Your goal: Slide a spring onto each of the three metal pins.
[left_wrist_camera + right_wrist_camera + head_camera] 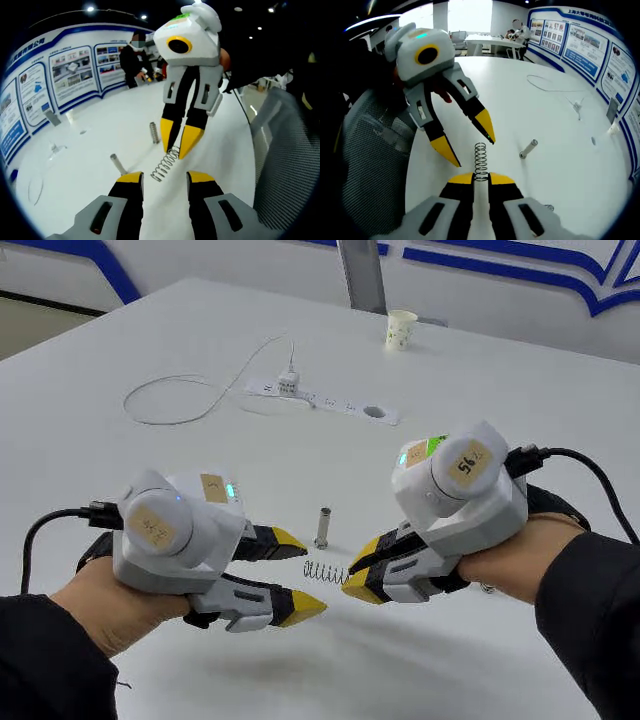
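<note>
Two grippers meet tip to tip low over the white surface [200, 480]. On the left, the left gripper [298, 575] points right, its yellow-tipped fingers [288, 538] spread wide with nothing between them. Just past those tips the spring [325, 571] sticks out sideways. One end is free toward the left gripper. The other end is nipped by the right gripper [358, 573], whose fingers are pressed nearly together on the end coil. The right gripper view shows the spring running straight out from between them. Whether the free end touches the surface I cannot tell. Just behind the spring and apart from it, one metal pin [322, 528] stands upright and bare. In the left gripper view a second pin [154, 132] stands further back, beside the right gripper. It looks ribbed but is too small to tell why. Far back on the surface, a white cable [128, 402] loops on the left and runs to a power strip [330, 403]. A paper cup [401, 330] stands to the right of it.
</note>
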Demonstrator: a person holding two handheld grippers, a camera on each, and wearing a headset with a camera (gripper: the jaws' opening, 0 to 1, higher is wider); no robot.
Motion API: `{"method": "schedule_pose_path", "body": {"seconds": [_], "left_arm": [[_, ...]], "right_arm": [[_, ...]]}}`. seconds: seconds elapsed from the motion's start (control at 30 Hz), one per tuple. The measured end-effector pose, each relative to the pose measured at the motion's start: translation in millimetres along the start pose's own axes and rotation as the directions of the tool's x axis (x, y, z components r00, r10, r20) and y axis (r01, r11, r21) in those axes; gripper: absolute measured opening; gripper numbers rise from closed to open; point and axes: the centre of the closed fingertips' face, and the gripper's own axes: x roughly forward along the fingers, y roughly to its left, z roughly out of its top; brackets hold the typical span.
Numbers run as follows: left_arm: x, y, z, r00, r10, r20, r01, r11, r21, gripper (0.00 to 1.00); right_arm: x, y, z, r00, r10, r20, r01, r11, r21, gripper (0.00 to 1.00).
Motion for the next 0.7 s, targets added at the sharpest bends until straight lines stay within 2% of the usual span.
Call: {"method": "schedule_pose_path", "body": {"seconds": [0.3,0.47,0.7], "left_arm": [[2.7,-8.7,-1.7,0.9992,-0.028,-0.030,0.031,0.994,0.108,0.20],[3.4,-10.3,-2.5,0.9987,-0.036,-0.036,0.041,0.991,0.130,0.15],[2.6,-9.6,-1.2,0.9989,-0.033,-0.032,0.037,0.991,0.132,0.12]], "right_arm": [[-3.9,10.4,-2.1,0.9988,0.025,-0.041,-0.025,1.000,-0.008,0.11],[-7.3,15.5,-0.7,0.9979,0.035,-0.054,-0.036,0.999,-0.019,0.11],[-14.8,16.2,12.1,0.9992,0.029,-0.029,-0.030,0.999,-0.032,0.11]]}}
